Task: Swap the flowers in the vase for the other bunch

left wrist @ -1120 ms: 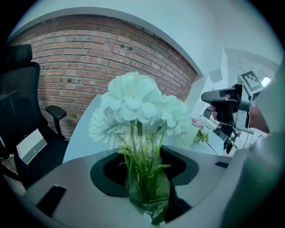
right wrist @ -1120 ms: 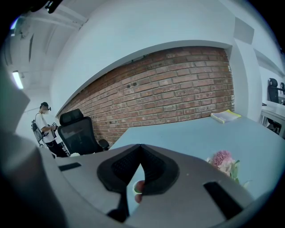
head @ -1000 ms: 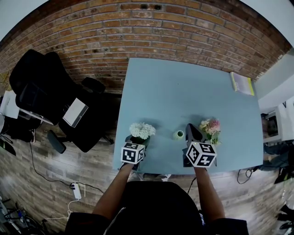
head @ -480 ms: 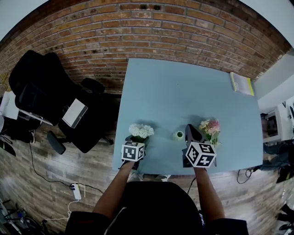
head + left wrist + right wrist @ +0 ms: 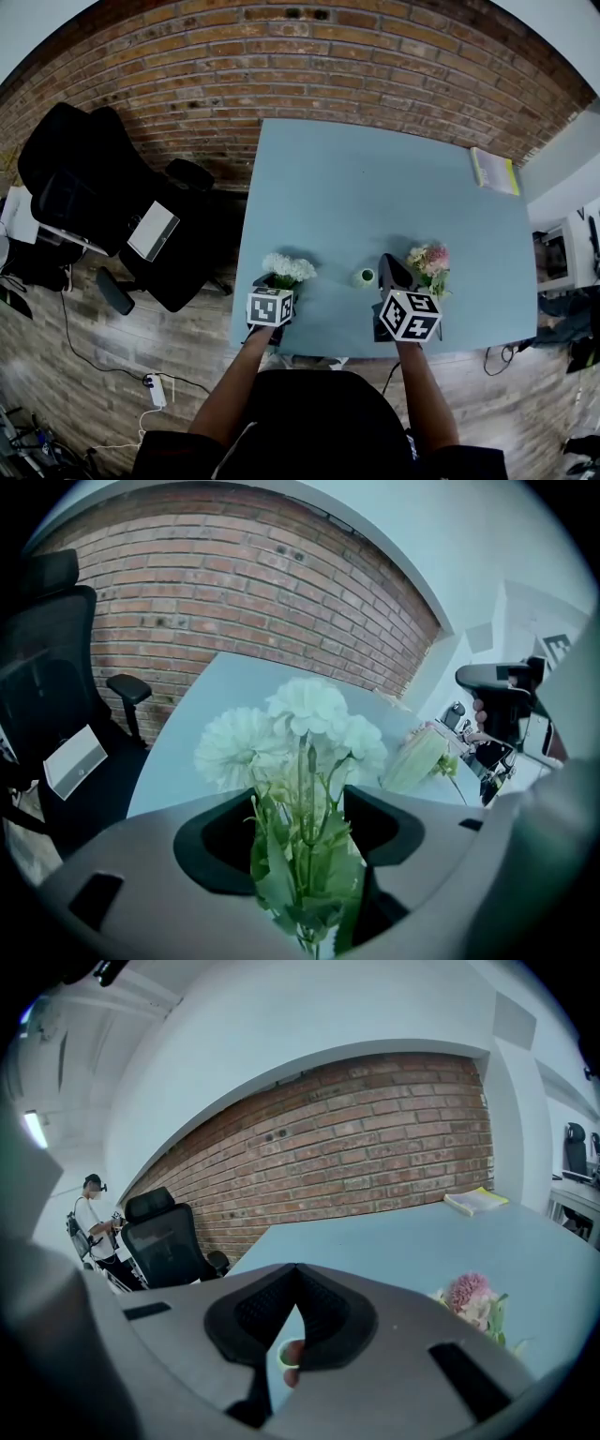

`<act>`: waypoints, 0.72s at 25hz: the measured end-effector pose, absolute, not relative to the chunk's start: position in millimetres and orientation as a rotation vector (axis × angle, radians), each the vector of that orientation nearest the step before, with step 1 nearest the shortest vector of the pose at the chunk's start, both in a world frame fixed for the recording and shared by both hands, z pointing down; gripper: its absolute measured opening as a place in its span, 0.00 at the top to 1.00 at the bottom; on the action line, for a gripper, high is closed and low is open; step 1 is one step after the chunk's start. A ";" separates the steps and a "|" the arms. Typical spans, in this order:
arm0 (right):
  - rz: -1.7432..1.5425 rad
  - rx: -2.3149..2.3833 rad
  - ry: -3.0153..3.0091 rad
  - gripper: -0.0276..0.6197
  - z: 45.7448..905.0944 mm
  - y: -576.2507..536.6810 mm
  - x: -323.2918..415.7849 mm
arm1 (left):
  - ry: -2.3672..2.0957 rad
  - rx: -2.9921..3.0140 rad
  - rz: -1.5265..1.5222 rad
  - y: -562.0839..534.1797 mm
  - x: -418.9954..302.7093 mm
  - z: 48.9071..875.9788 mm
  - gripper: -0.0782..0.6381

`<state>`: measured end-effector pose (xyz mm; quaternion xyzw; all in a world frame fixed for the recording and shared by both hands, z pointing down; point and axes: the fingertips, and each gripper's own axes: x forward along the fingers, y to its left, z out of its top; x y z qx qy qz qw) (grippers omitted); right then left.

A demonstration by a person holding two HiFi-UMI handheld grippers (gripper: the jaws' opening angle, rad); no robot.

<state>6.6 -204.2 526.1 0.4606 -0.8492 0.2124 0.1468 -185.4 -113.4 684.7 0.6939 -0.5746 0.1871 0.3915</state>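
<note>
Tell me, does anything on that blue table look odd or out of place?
Nothing is spilled or broken. The only oddity: the small green vase looks empty, with the white bunch and the pink bunch both outside it.

- Left gripper (image 5: 300, 829) tilts steeply down; its jaws have just been opening, with the white flower stems (image 5: 302, 864) loose between them.
- Right gripper (image 5: 295, 1283) dips gently, jaws pressed together on nothing.
- Both forearms reach forward.
</note>
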 end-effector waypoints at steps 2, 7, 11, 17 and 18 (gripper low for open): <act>0.611 1.326 -2.444 0.94 525.8 -205.3 6.7 | -1.460 1.758 0.480 -112.4 -186.0 685.1 0.51; 0.610 1.323 -2.447 0.94 525.1 -206.6 6.3 | -1.451 1.758 0.483 -111.2 -186.1 683.8 0.51; 0.607 1.319 -2.451 0.94 524.4 -206.2 5.5 | -1.449 1.762 0.470 -110.2 -186.8 680.2 0.51; 0.601 1.321 -2.462 0.94 522.0 -206.2 6.9 | -1.445 1.784 0.470 -108.9 -183.4 673.9 0.51; 0.601 1.323 -2.463 0.94 521.2 -206.2 7.2 | -1.443 1.788 0.472 -108.3 -183.2 672.5 0.51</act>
